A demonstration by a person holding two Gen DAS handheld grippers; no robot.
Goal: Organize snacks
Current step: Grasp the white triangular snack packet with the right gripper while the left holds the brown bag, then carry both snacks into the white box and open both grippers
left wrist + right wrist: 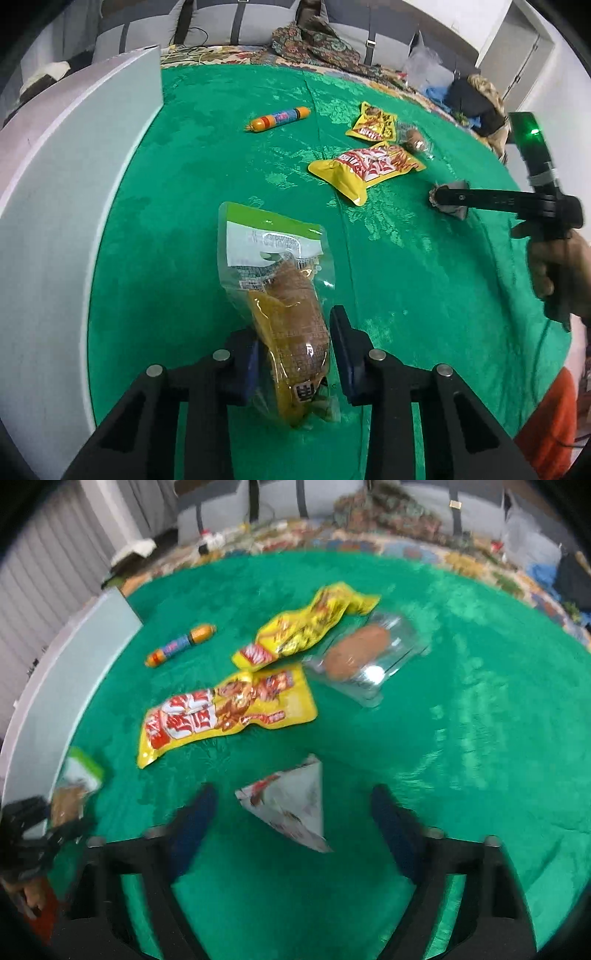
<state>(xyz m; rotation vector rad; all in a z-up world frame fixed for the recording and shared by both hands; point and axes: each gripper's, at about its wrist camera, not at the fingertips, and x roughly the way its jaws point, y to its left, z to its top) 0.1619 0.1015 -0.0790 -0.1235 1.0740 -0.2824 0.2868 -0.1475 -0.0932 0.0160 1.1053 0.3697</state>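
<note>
On a table spread with a green cloth (424, 277), the left claw (295, 354) straddles a clear packet (284, 295) with a green-and-white top and a brown, yellow-labelled snack inside. Its blue pads (347, 354) sit either side of the packet's lower half, and whether they press it cannot be told. The right claw (295, 819) hangs spread wide over a small white triangular packet (291, 808) lying flat on the cloth, touching neither finger. Beyond it lie two yellow snack bags (229, 716) printed in red and white, one just behind the other, a clear packet holding a brown bun (362, 653), and an orange-and-blue sausage stick (181, 644) off to the left. A white box (55, 221) stands along the cloth's left edge.
</note>
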